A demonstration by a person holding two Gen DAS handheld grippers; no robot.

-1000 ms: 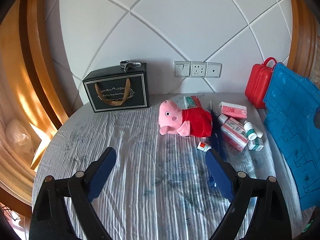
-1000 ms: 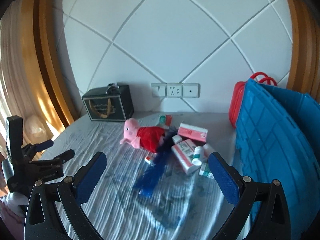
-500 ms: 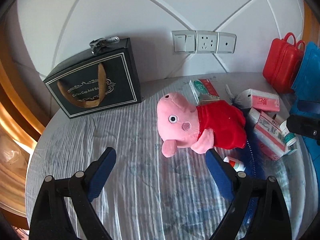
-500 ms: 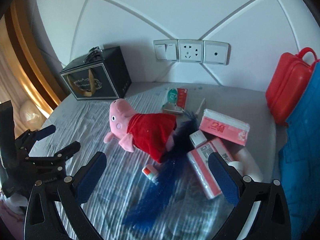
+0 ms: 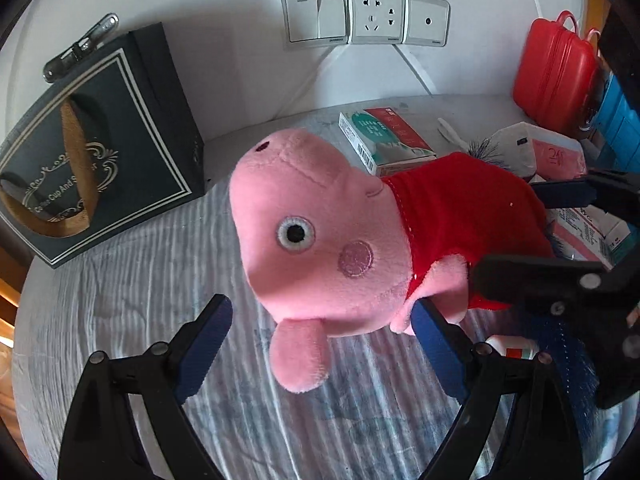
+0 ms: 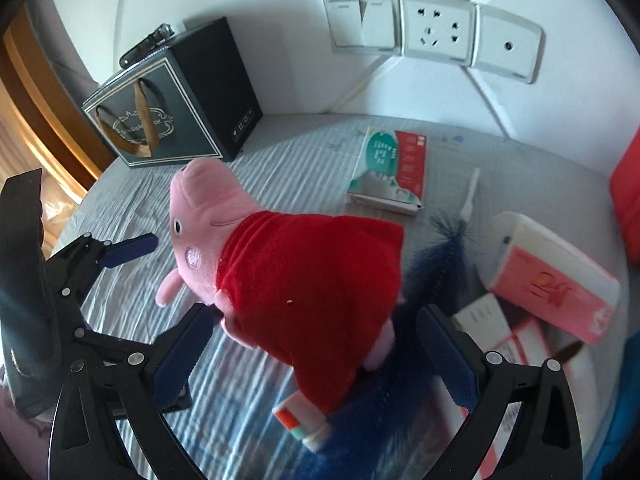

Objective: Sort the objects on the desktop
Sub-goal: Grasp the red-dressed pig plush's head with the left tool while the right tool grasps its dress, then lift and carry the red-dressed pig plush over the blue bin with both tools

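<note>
**Q:** Pink plush and red cloth fill both views. What is the thing, and where does it lie?

**A:** A toy pig (image 5: 320, 240) in a red dress lies on its side on the grey striped tablecloth (image 5: 132, 292), snout towards the wall. Its head sits between the spread fingers of the left gripper (image 5: 320, 336); its dressed body sits between the spread fingers of the right gripper (image 6: 316, 344).

**Q:** Does either gripper hold it?

**A:** Both stand wide. In the left wrist view one blue pad (image 5: 430, 336) lies just beside the toy's arm; whether it touches cannot be told. The right gripper's pads (image 6: 180, 356) flank the dress with gaps visible.

**Q:** What surrounds the toy?

**A:** A dark blue feather (image 6: 436, 264) runs from behind the dress down past it. A small white tube with a red band (image 6: 300, 422) lies at the hem, blurred. Behind the toy lies a green and red carton (image 6: 394, 168). To the right sit a pink tissue pack (image 6: 560, 276) and pink and white medicine boxes (image 5: 580, 232).

**Q:** And farther out?

**A:** A black gift box (image 5: 96, 164) with a tan handle stands at the left against the wall; a red case (image 5: 556, 72) stands at the far right. Wall switches and a socket (image 5: 374, 14) sit above the table.
</note>
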